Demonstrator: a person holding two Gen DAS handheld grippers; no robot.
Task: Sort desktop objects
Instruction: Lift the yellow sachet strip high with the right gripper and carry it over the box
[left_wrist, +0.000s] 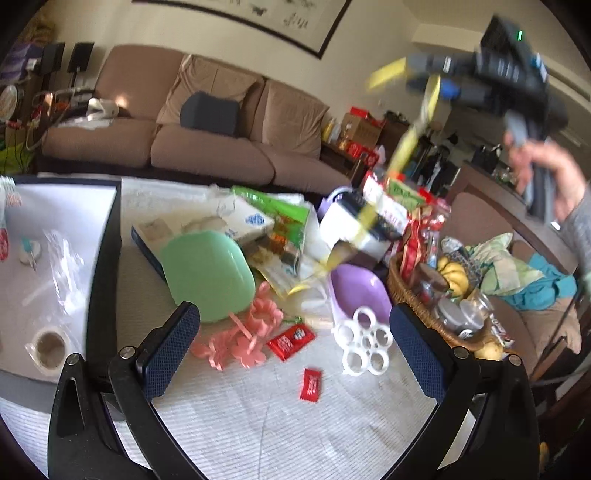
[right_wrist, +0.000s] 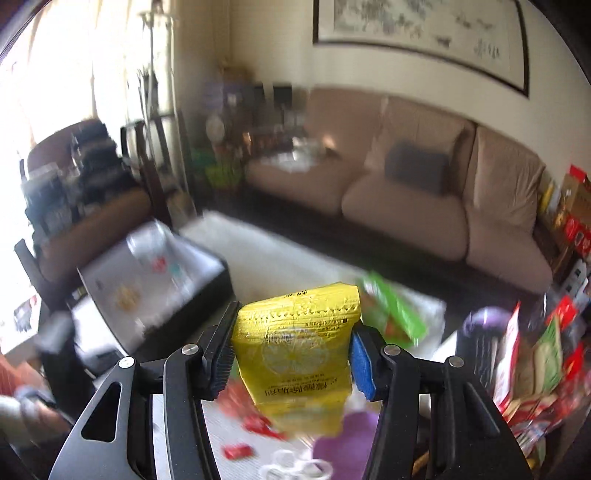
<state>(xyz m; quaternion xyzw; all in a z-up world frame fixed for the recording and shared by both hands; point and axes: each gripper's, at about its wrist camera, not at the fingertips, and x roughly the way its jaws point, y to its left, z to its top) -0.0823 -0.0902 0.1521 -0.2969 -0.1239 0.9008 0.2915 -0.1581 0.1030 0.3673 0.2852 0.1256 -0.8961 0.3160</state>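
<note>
1. Two grippers were in play, and the right gripper (right_wrist: 291, 363) had its pads pinched on both edges of a yellow packet (right_wrist: 299, 354), jaws roughly half open around it
2. that yellow packet hung in the air well above the white tablecloth (left_wrist: 258, 417), with more yellow packets dangling below it in a strip, pretty blurred in the left wrist view
3. the left gripper (left_wrist: 291, 354) sat low over the table with its jaws spread wide, nothing between the pads
4. right in front of it was a pink flower-shaped thing (left_wrist: 240, 336), a white ring holder (left_wrist: 364, 343) and two small red candy wrappers (left_wrist: 310, 384), all lying loose on the cloth
5. a mint green lid (left_wrist: 207, 275) lay just behind the pink piece, touching a pile of boxes and green bags
6. a purple dish (left_wrist: 360, 291) was just behind the white ring holder
7. a wicker basket (left_wrist: 413, 299) stood on the right edge of the table, stuffed with bananas (left_wrist: 452, 275), jars and snacks
8. far left there was a white tray (left_wrist: 59, 229) with a tape roll (left_wrist: 50, 349) on it
9. a person's hand (left_wrist: 546, 173) gripped the right gripper's handle up top
</note>
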